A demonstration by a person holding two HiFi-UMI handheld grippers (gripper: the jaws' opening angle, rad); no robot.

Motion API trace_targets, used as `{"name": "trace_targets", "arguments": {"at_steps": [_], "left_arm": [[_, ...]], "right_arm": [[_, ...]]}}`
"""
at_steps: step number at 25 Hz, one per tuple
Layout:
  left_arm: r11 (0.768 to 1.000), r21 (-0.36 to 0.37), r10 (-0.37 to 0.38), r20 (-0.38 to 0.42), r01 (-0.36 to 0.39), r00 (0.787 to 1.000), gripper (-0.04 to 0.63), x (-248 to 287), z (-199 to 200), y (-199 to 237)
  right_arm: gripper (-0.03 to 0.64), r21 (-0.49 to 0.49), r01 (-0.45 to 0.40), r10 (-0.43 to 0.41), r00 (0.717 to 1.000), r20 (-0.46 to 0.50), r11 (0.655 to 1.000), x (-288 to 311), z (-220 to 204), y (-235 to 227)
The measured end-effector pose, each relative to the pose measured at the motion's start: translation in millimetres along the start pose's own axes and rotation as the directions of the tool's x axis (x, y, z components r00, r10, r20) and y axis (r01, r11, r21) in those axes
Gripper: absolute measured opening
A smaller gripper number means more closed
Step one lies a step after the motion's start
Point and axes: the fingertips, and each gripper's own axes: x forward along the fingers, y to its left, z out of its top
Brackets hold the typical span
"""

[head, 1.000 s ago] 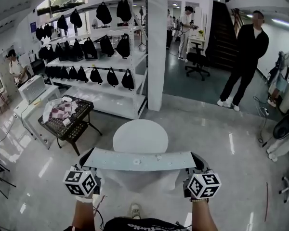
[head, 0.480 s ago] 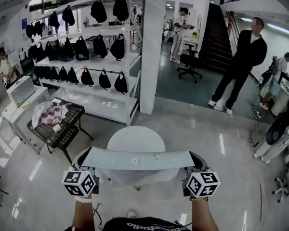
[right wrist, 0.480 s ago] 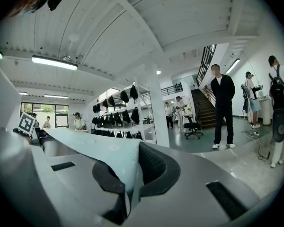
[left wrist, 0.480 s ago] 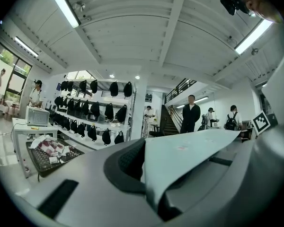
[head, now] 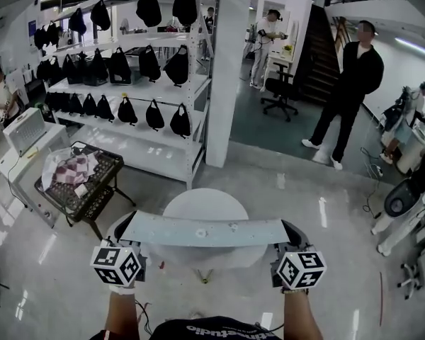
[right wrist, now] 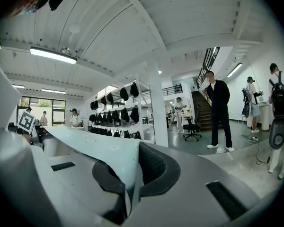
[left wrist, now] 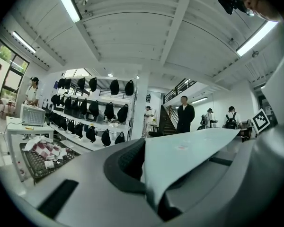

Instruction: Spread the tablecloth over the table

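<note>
A pale grey tablecloth point(head: 205, 231) is stretched as a taut strip between my two grippers, held level in front of me. My left gripper point(head: 125, 230) is shut on its left corner, my right gripper point(head: 289, 231) on its right corner. In the head view the strip crosses the round white table point(head: 205, 202); below the strip, hanging cloth and table top are hard to tell apart. In the left gripper view the tablecloth point(left wrist: 184, 150) runs off to the right out of the closed jaws of the left gripper point(left wrist: 154, 195). In the right gripper view the tablecloth point(right wrist: 97, 148) runs left from the right gripper point(right wrist: 125, 195).
A black wire cart point(head: 81, 183) with checked fabric stands left of the table. Behind it stands a white shelf rack point(head: 131, 69) with black bags and a white pillar point(head: 230, 69). A person in black point(head: 347, 83) stands at the back right, near an office chair point(head: 276, 91).
Both grippers have carried the stretched cloth forward towards the round table. The table's base now shows below the strip, and the cart has slid to the left.
</note>
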Motion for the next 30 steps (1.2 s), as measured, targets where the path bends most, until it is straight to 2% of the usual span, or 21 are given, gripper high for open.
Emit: {"name": "trace_targets", "arguments": {"at_steps": [5, 11, 22, 30], "left_arm": [[1.0, -0.001, -0.013, -0.001, 0.013, 1.0, 0.021, 10.7, -0.2, 14.7], [0.999, -0.046, -0.024, 0.016, 0.025, 1.0, 0.021, 21.4, 2.8, 24.7], [0.999, -0.046, -0.011, 0.006, 0.012, 1.0, 0.02, 42.7, 1.5, 31.7], [1.0, -0.016, -0.003, -0.007, 0.003, 1.0, 0.02, 69.1, 3.1, 29.2]], "right_arm": [[0.028, -0.011, 0.003, -0.003, 1.0, 0.001, 1.0, 15.5, 3.3, 6.8], [0.028, -0.018, 0.004, -0.004, 1.0, 0.015, 1.0, 26.4, 9.4, 10.5], [0.028, -0.002, -0.012, 0.012, 0.999, 0.042, 1.0, 53.7, 15.2, 2.3], [0.028, 0.016, -0.023, 0.022, 0.999, 0.046, 1.0, 77.2, 16.4, -16.4]]}}
